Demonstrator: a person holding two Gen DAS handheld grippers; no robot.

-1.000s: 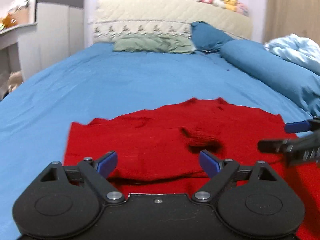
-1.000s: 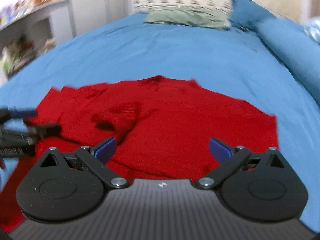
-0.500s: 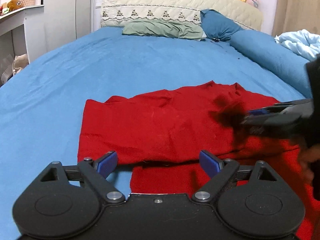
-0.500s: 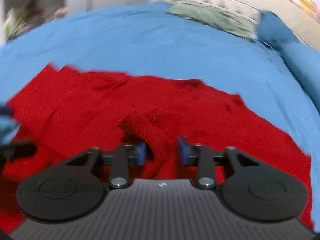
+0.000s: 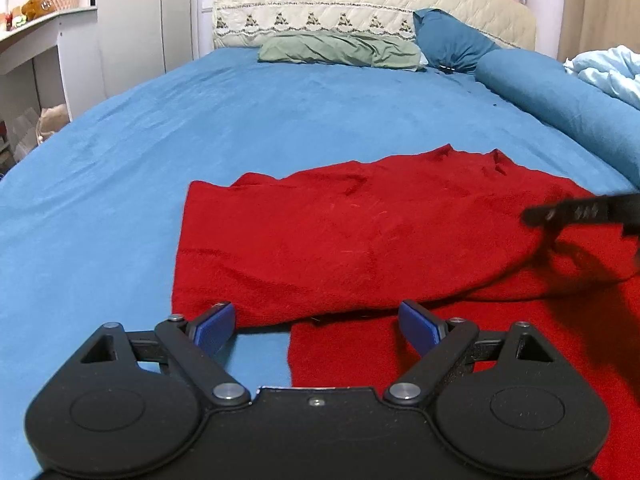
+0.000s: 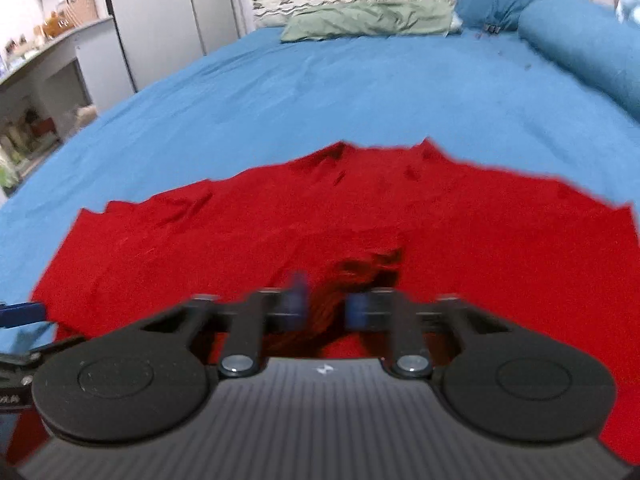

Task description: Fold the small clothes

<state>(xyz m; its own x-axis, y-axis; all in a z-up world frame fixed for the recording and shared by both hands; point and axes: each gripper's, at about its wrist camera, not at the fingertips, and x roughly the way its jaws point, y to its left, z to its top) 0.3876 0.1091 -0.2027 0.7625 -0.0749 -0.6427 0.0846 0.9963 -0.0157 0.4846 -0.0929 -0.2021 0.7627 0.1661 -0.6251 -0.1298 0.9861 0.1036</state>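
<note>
Off to the left a white shelf unit (image 5: pixel 44 52) stands beside the bed, a basket and a small plush toy on top of it. The left gripper (image 5: pixel 316 326) hovers low over the near edge of the bed, its blue-padded fingers (image 5: pixel 214 326) spread wide apart with nothing between them. Just ahead of it the red knitted sweater (image 5: pixel 360 240) lies spread on the blue bedsheet (image 5: pixel 280 120), one part folded over the body so that a doubled edge runs across in front of the left gripper. To the right, the right gripper (image 6: pixel 326 304) has its fingers drawn close together on a bunched piece of the red knit; the view there is blurred. At the head of the bed lie a green pillow (image 5: pixel 340 50) and, further right, a long blue bolster (image 5: pixel 560 96).
</note>
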